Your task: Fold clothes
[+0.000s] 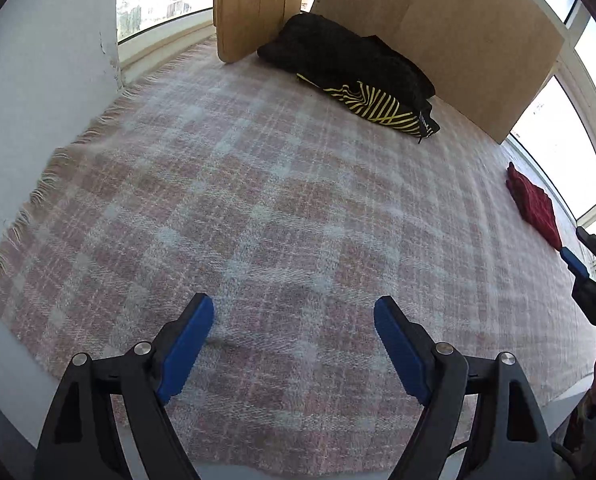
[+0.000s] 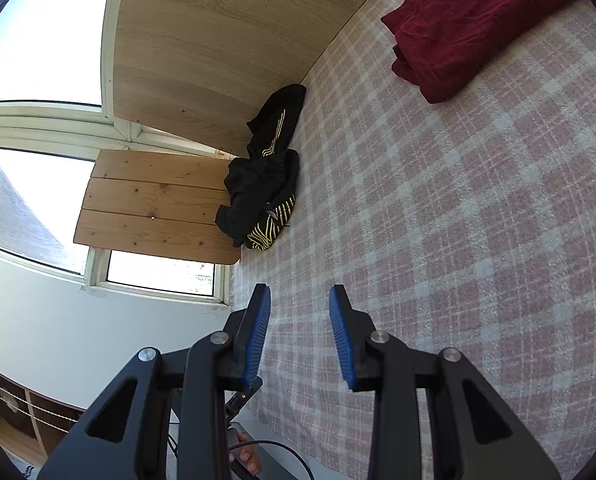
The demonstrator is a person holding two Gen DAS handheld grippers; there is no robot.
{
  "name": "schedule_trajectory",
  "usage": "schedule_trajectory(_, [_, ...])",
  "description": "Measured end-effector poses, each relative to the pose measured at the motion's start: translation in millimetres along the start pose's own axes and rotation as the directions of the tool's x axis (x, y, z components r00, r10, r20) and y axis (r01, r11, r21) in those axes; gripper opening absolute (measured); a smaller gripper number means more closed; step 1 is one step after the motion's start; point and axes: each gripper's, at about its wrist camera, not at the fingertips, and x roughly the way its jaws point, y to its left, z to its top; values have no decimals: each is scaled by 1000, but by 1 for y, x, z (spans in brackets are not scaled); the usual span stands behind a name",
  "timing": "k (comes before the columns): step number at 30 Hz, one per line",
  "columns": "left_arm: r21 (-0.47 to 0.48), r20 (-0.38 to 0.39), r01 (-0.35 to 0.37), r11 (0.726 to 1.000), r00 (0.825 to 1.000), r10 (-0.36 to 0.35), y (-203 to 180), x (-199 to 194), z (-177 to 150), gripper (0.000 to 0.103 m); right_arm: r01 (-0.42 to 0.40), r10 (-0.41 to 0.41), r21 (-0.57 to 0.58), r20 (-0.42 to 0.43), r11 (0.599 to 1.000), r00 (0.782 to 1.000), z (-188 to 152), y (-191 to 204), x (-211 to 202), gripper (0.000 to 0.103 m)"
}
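- Both jaws stand apart, empty: left gripper [image 1: 294, 312] wide, right gripper [image 2: 299, 300] narrower, over the plaid blanket [image 1: 282, 216].
- Folded red garment [image 2: 473, 20] and crumpled black-and-yellow clothes [image 1: 357, 76] lie on that blanket, well apart.

Left wrist: tilted steeply down, close over plaid blanket [image 1: 282, 200]. Right wrist: shallower, rolled sideways. Shared: blanket, black-and-yellow garment [image 1: 361, 76], red cloth [image 2: 469, 20].

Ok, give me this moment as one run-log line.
left hand-held gripper: open, empty | right hand-held gripper: open, empty | red garment: folded on plaid blanket | black-and-yellow clothes: unfolded heap by boards
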Motion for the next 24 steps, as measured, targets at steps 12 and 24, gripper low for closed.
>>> schedule_trajectory(12, [-154, -16, -24, 988, 1000, 22, -1, -53, 34, 82, 210, -268, -464, -61, 861, 962, 13, 64, 68, 37])
schedule_trajectory(24, [-139, 52, 215, 967, 976, -209, -14, -79, 101, 82, 314, -488, -822, 50, 475, 871, 6, 168, 228, 37])
